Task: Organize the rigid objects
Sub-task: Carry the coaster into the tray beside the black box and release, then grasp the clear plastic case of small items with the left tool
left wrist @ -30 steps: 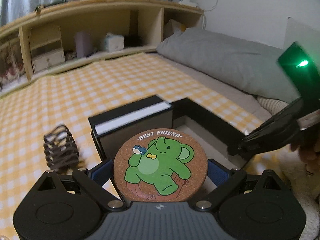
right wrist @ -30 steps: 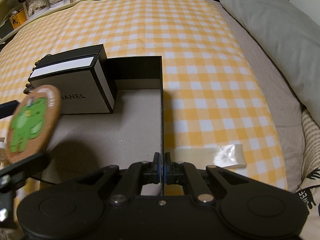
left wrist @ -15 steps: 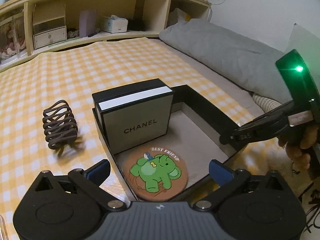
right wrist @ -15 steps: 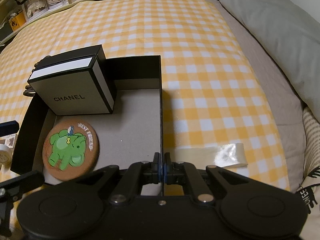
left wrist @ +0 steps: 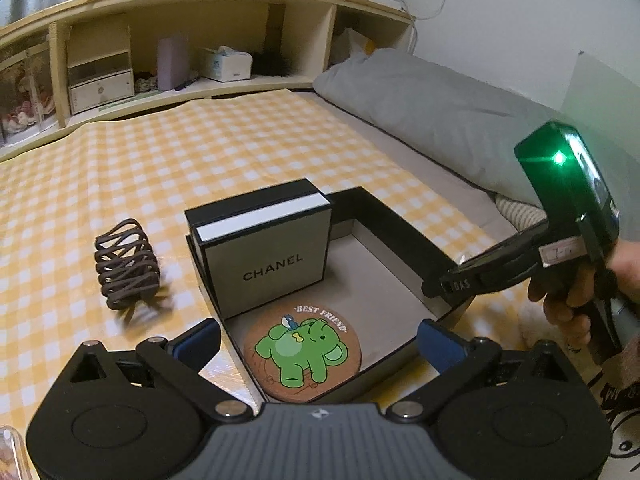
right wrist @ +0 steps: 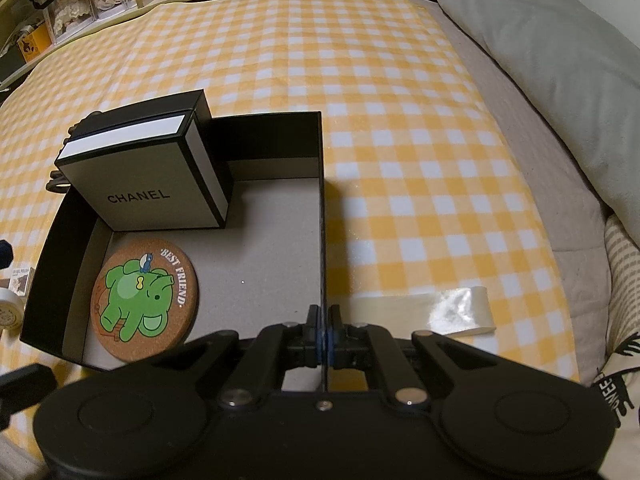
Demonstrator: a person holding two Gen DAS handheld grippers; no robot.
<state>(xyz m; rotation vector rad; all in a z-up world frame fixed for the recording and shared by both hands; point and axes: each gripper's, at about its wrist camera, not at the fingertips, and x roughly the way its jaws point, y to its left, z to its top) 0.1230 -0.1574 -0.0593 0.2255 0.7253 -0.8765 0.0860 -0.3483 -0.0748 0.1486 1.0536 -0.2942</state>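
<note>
Nearby, hair clip [left wrist: 127, 270] beside tray [left wrist: 404, 236].

Black tray [right wrist: 320, 184]: far-left corner taken by Chanel box [right wrist: 140, 176], near-left by cork coaster [right wrist: 144, 296]; right half of floor bare. Right wall clamped by right hand-held gripper [right wrist: 323, 340].

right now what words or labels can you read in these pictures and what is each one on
"CHANEL": front of the cream and black box standing in the black tray.
"BEST FRIEND": cork coaster with the green elephant, lying flat in the tray.
Label on the right gripper: too blurred to read.
Small pack left of the tray: print too small to read.
</note>
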